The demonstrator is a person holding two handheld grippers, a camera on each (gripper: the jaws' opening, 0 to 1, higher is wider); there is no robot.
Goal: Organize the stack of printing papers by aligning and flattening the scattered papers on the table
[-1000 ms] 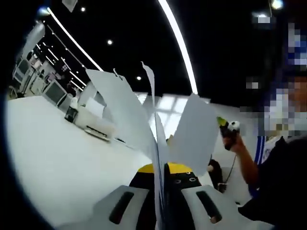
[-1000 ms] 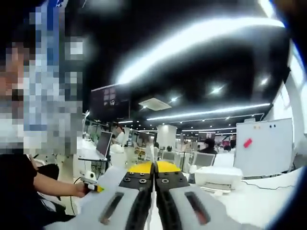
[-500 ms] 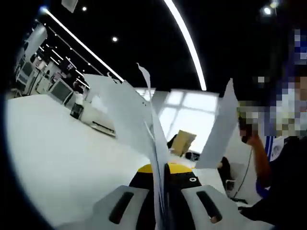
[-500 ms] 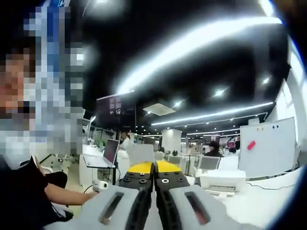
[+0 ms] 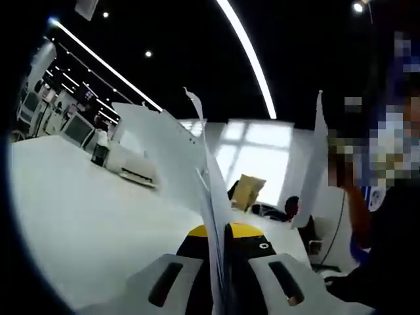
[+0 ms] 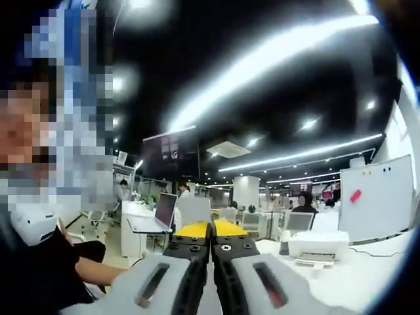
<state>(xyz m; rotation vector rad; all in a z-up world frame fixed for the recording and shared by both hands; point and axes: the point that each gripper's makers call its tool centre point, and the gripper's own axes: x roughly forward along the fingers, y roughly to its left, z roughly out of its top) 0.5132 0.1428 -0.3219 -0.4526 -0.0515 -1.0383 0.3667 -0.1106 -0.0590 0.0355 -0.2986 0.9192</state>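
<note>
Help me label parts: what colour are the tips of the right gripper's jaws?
Yellow tips, on the right gripper, clearest in the right gripper view.

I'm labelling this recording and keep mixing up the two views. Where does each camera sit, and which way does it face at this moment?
Left gripper view: rides on the left gripper, tilted up over the white table toward ceiling lights; its jaws pinch upright paper sheets; the person's dark sleeve shows on the right.
Right gripper view: rides on the right gripper, jaws together, facing across an office toward a whiteboard and printer; the person's forearm shows lower left.
Shared: both catch the same person and a white table, from opposite sides.
</note>
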